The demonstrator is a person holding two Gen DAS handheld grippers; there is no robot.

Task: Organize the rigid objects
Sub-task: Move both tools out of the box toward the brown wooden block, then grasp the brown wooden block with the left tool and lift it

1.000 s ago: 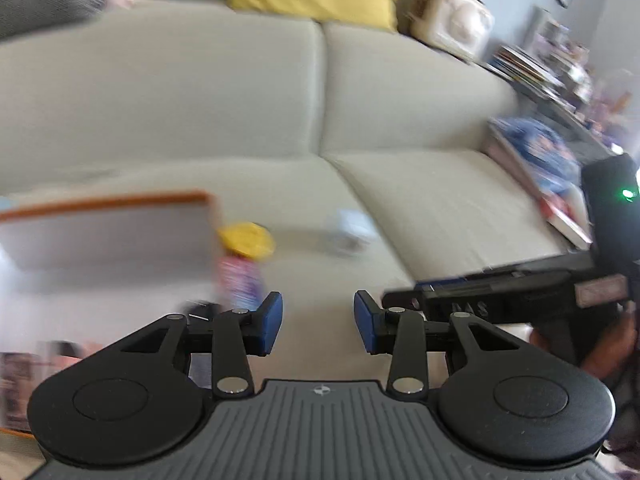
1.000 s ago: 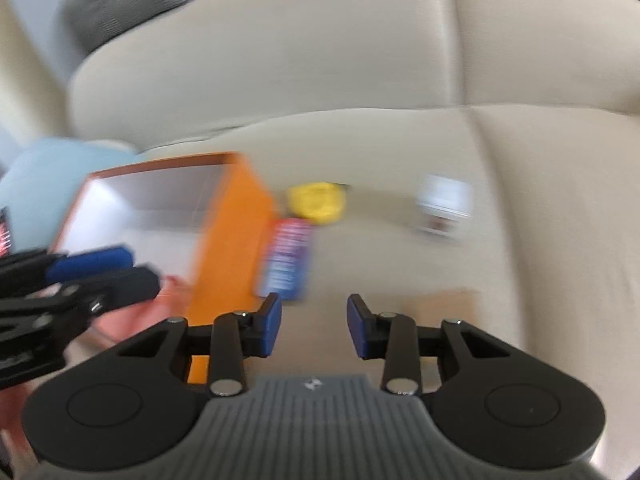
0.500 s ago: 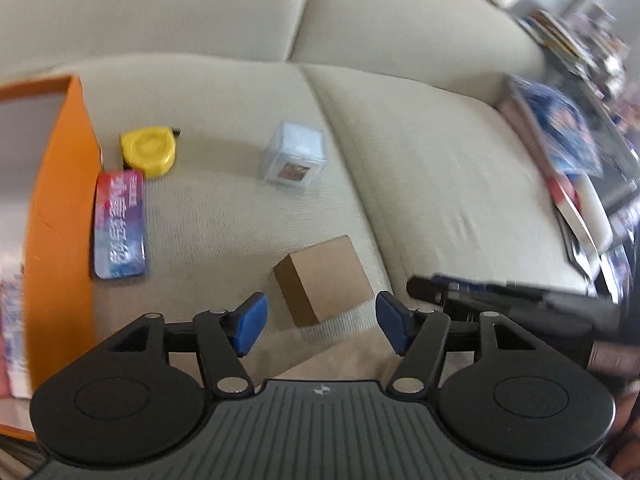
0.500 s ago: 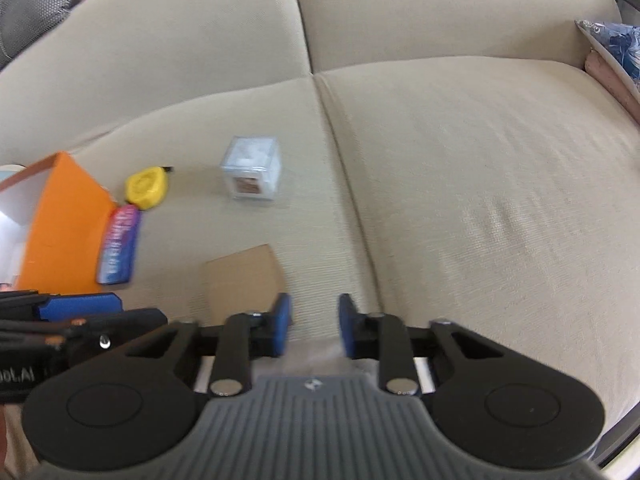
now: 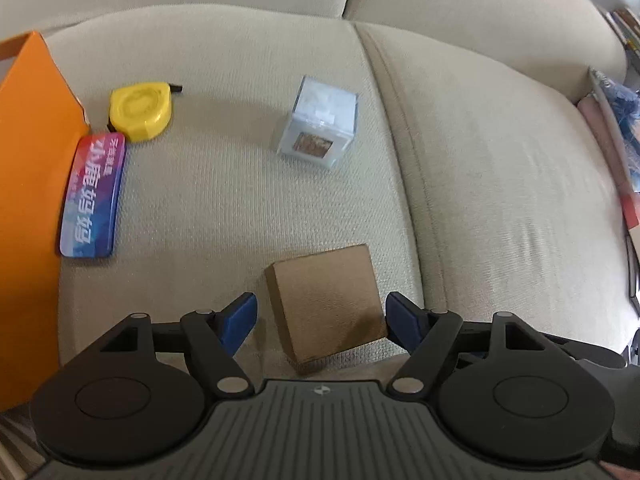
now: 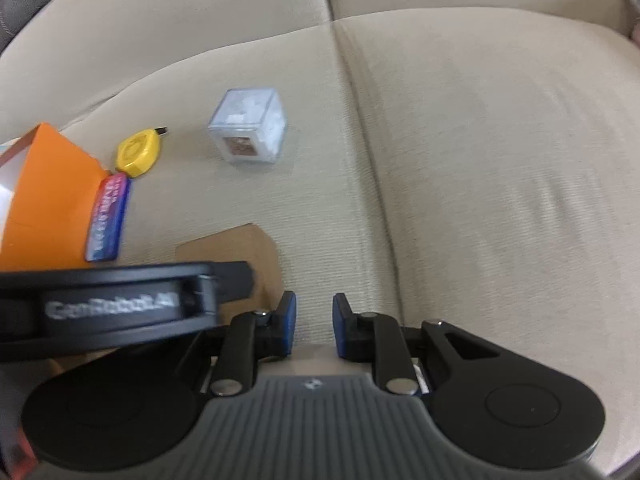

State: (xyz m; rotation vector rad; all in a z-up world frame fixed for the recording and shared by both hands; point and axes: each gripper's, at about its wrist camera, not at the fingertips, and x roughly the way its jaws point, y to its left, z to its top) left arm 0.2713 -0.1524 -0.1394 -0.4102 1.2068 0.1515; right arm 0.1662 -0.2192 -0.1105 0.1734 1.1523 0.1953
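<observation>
Left wrist view shows the left gripper (image 5: pixel 320 316) with jaws still opening, the brown cardboard box (image 5: pixel 326 304) between them on the sofa cushion (image 5: pixel 240 208), pads not touching it. The box looks light, stiff and matte, likely crushable if squeezed hard; its two opposite flat sides suit the pads best. The right gripper (image 6: pixel 314 320) is nearly pressed together, holding nothing.
</observation>
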